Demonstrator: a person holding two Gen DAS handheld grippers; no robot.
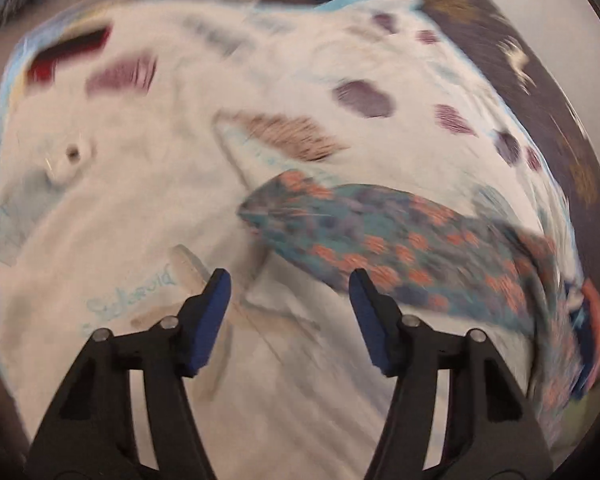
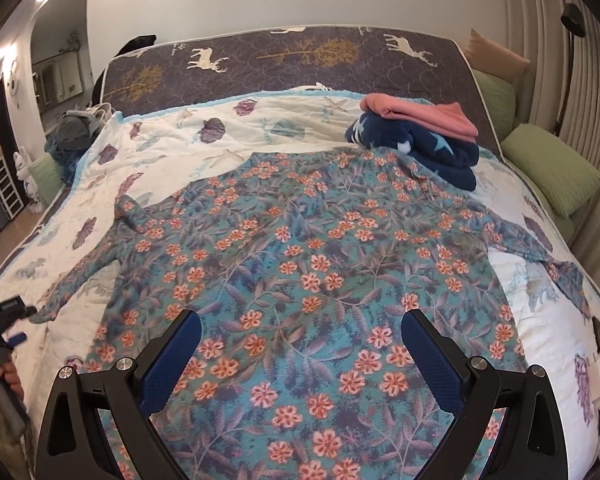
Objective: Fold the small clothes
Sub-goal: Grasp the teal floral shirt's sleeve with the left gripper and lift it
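- The floral top [image 2: 300, 248] lies spread flat on the quilt [image 2: 172, 136], both sleeves out to the sides.
- In the left view, blurred, its left sleeve [image 1: 380, 236] runs across the quilt just ahead of the left gripper [image 1: 290, 292].
- We see the left gripper's jaws apart and empty; the right gripper [image 2: 300, 344] hovers over the hem, its jaws likewise wide and empty.
- We judge the step in hand to be the sleeve fold: pinch the cuff alone, not the quilt, and lay it straight across the body.
- Faint blue script [image 1: 130, 296] on the quilt is too blurred to read; no other writing shows.
- A folded stack [image 2: 420, 136] touches the top's far edge.
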